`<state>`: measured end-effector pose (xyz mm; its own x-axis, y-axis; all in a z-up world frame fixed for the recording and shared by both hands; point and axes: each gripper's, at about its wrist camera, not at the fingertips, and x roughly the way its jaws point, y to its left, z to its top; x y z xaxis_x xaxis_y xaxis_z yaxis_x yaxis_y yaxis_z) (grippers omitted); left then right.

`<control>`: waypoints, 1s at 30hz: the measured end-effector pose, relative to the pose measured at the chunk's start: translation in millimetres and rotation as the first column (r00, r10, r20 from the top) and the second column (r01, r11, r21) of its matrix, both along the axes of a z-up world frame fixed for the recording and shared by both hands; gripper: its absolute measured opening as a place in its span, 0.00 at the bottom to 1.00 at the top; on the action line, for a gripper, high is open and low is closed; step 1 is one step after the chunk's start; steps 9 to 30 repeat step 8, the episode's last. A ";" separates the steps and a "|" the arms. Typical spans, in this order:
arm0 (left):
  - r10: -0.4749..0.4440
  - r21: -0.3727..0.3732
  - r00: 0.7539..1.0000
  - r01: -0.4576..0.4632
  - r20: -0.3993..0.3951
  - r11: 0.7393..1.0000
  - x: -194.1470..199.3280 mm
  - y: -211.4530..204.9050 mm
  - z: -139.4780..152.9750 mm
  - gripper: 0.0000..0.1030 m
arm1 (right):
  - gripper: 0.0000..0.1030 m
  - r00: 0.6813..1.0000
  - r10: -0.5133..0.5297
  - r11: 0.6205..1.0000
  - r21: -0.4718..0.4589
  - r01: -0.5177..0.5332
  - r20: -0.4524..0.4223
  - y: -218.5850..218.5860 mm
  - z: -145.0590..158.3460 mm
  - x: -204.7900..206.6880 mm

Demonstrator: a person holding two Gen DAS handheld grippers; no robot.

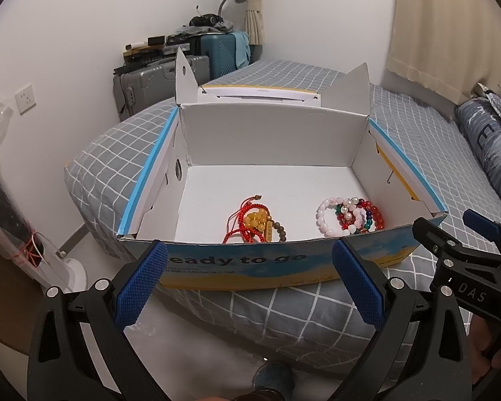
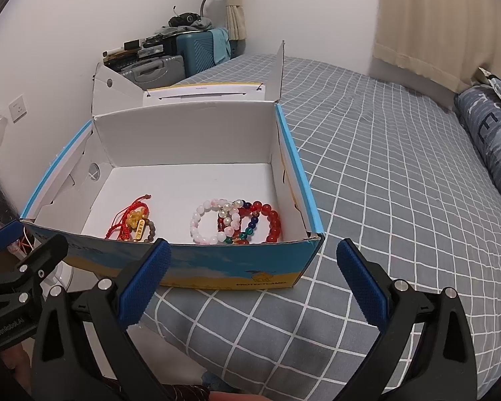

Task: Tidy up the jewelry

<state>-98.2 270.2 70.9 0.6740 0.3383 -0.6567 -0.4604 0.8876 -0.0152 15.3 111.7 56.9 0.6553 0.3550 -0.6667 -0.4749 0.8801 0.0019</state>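
While both grippers hover short of the box's near wall, the left gripper (image 1: 248,280) gapes wide, nothing between its blue pads, and the right gripper (image 2: 252,279) is just as wide and bare. Inside the open box (image 2: 183,133) on the bed (image 2: 384,183), the red cords (image 2: 130,219) lie by the near-left corner, the bead bracelets (image 2: 237,222) by the near-right corner, apart.

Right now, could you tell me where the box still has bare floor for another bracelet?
The box floor is bare along the back wall and in the strip between the red cord bundle and the bead bracelets. The front edge is crowded.
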 end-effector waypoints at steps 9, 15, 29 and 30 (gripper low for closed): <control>0.001 -0.013 1.000 -0.001 -0.002 1.000 1.6 0.8 -1.5 0.94 | 0.93 1.000 -0.002 1.000 0.001 0.002 0.000 -0.9 0.2 0.0; 0.001 -0.013 1.000 -0.001 -0.002 1.000 1.6 0.8 -1.5 0.94 | 0.93 1.000 -0.002 1.000 0.001 0.002 0.000 -0.9 0.2 0.0; 0.001 -0.013 1.000 -0.001 -0.002 1.000 1.6 0.8 -1.5 0.94 | 0.93 1.000 -0.002 1.000 0.001 0.002 0.000 -0.9 0.2 0.0; 0.001 -0.013 1.000 -0.001 -0.002 1.000 1.6 0.8 -1.5 0.94 | 0.93 1.000 -0.002 1.000 0.001 0.002 0.000 -0.9 0.2 0.0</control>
